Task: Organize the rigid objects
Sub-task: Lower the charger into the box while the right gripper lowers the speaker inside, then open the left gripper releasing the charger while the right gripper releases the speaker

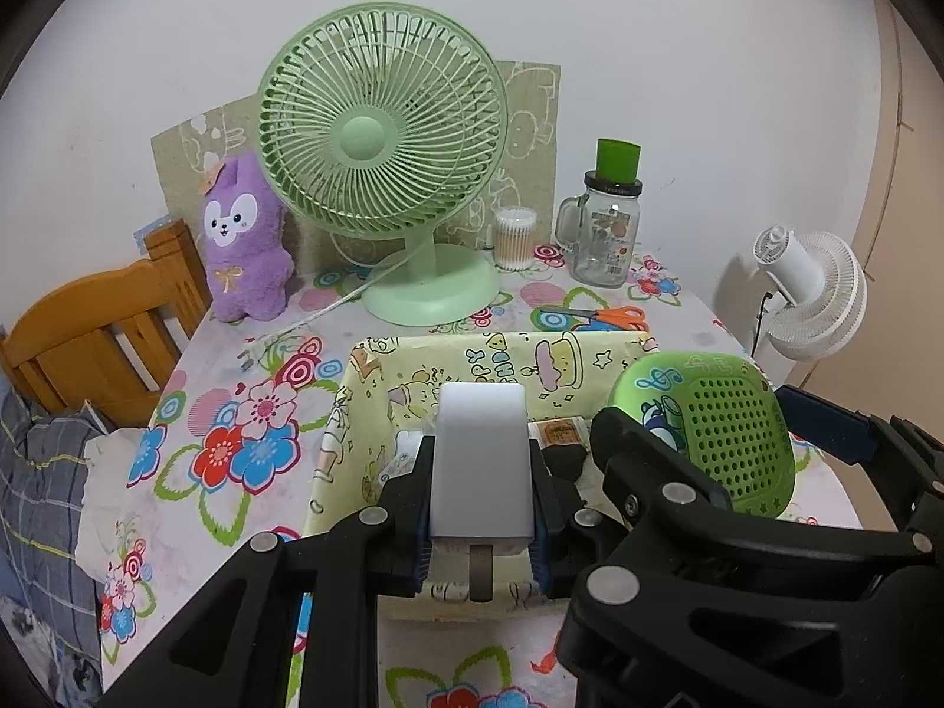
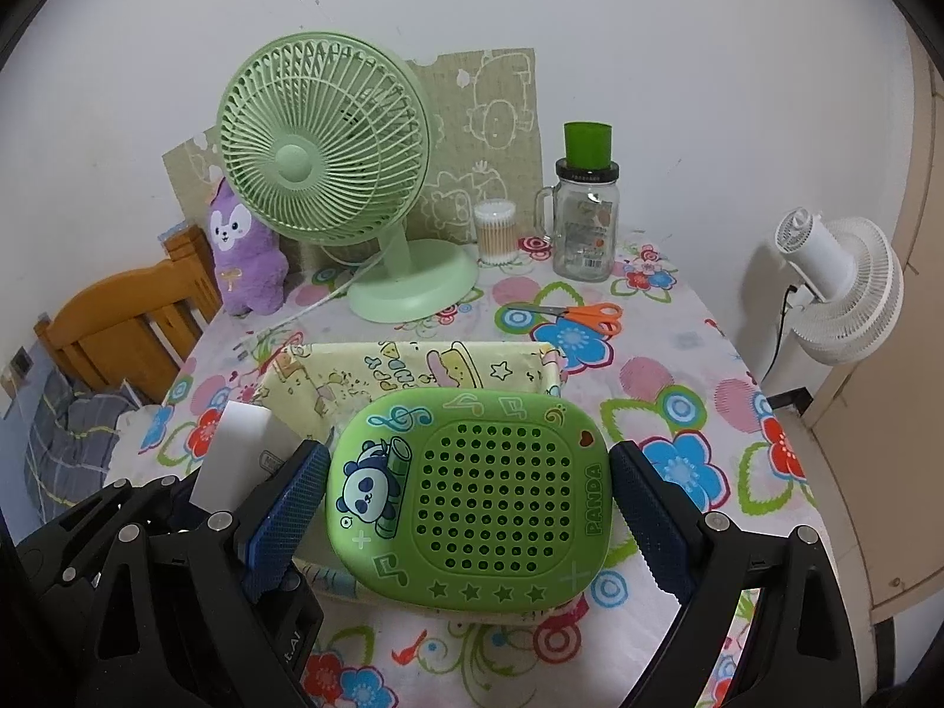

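My left gripper [image 1: 479,460] is shut on a white plug adapter [image 1: 479,460] and holds it above a yellow cartoon-print fabric box [image 1: 472,354]. The adapter also shows in the right wrist view [image 2: 242,448]. My right gripper [image 2: 469,472] is shut on a green panda speaker [image 2: 469,489], its blue pads [image 2: 289,507] against both sides, above the box's [image 2: 425,366] near right part. The speaker also shows in the left wrist view [image 1: 720,419]. Small items lie in the box, mostly hidden.
On the floral tablecloth [image 1: 236,413] stand a green desk fan [image 1: 383,177], a purple plush [image 1: 245,242], a cotton-swab tub [image 1: 516,236] and a glass jar with green lid [image 1: 607,224]. Orange scissors [image 2: 578,314] lie behind the box. A wooden chair [image 1: 94,330] is left, a white fan [image 2: 838,295] right.
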Demonstrator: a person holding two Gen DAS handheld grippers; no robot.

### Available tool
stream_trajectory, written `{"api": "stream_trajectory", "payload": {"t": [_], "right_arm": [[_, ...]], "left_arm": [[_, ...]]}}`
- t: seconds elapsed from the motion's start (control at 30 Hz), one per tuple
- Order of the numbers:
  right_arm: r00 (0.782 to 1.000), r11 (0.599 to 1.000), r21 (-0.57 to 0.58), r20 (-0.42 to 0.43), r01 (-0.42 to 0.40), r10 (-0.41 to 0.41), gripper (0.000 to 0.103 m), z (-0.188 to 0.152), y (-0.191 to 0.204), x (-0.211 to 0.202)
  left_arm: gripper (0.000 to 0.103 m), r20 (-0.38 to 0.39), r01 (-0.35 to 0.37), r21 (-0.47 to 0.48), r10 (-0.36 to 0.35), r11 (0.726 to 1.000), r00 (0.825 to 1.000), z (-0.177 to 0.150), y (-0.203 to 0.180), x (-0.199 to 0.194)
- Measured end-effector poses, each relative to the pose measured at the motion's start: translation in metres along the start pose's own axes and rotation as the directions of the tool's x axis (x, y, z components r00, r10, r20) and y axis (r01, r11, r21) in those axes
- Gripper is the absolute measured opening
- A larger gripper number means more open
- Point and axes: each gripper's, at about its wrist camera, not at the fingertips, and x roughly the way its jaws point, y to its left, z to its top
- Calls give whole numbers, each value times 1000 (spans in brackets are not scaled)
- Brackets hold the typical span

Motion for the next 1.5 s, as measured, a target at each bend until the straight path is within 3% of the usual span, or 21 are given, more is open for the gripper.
{"api": "stream_trajectory", "payload": {"t": [0.73,0.77,0.83,1.07,1.1,1.27,1.5], "right_arm": [[999,1000,-9,-49,21,-21,95,7,10,59],[999,1000,-13,-47,24,-25,95,7,11,60],[999,999,-20,-43,29,-29,95,8,12,61],[999,999,-33,-40,18,-20,95,5,14,59],[999,999,-29,-40,17,-18,95,4,14,59],[999,999,-31,-41,13,-15,95,2,14,55],[999,999,-43,-35,-8,7,95,-1,17,46]], "left_arm": [[26,-66,-5,-52,2,999,998,3,27,63],[27,-67,-9,-51,5,999,998,3,27,64],[44,-63,-32,-51,29,998,998,4,29,65],[64,-56,-27,-12,26,1000,998,1,25,56],[72,-50,-46,-4,46,999,998,1,23,54],[75,-28,-57,34,58,998,998,-2,18,43],[78,-35,-56,17,57,998,998,-5,23,34]]}}
